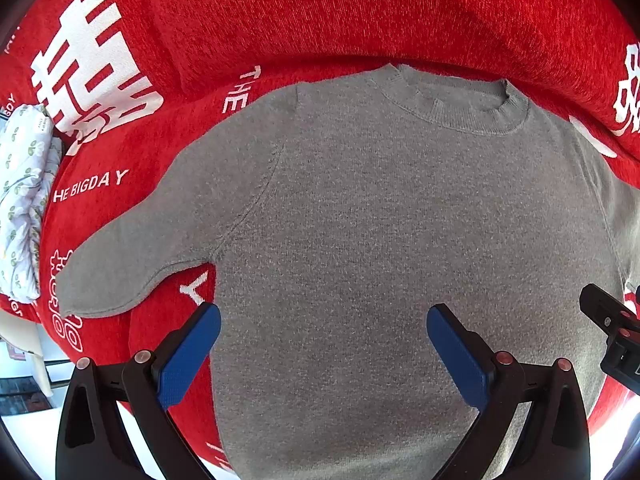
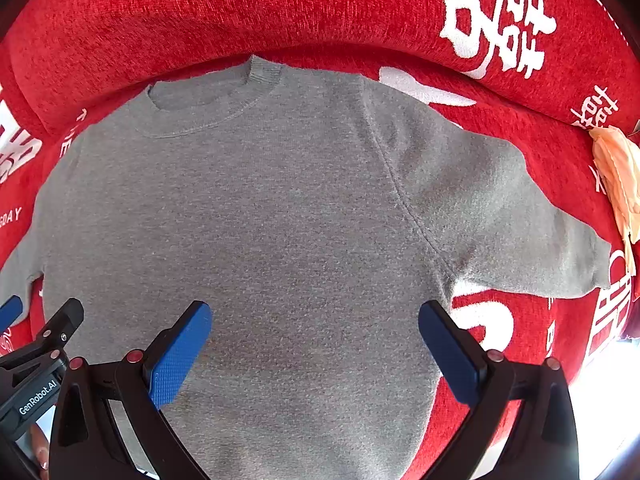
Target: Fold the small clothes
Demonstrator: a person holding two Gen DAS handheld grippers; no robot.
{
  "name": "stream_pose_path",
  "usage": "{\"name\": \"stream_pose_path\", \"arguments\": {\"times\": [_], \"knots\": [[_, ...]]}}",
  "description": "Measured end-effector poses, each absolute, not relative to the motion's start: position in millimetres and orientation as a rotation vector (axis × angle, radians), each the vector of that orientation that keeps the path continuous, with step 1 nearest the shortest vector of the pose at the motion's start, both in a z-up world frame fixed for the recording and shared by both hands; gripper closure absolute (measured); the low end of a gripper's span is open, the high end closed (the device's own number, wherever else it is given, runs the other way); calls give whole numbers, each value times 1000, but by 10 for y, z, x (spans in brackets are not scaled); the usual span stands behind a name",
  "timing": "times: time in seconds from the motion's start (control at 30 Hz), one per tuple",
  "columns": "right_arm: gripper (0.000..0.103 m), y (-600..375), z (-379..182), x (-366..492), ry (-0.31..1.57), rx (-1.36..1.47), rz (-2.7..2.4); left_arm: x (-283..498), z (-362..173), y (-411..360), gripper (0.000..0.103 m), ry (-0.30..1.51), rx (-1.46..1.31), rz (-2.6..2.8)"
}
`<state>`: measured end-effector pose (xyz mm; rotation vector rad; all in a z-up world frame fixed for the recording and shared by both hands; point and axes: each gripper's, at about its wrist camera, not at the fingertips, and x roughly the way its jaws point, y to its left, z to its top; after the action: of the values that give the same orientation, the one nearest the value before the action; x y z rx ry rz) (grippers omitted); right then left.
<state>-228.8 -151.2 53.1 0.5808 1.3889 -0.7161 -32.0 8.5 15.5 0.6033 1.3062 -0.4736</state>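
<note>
Since the grey sweater lies flat and face up with both sleeves out to the sides, no fold looks made yet; the whole job seems still ahead. Collar points away, hem runs toward the cameras and out of view. Left sleeve and right sleeve both lie spread on the red cover with white lettering. Left gripper hovers over the lower body, fingers spread wide, holding nothing. Right gripper likewise, fingers apart and empty. White patterned cloth bunched at far left; peach cloth at far right.
</note>
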Motion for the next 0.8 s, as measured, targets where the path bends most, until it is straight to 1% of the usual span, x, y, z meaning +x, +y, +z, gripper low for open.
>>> {"name": "stream_pose_path", "arguments": {"times": [0.8], "knots": [[0,-1432,547,-2246,1389,563,-714,-347,191,99,0,1314,583,-473]]}}
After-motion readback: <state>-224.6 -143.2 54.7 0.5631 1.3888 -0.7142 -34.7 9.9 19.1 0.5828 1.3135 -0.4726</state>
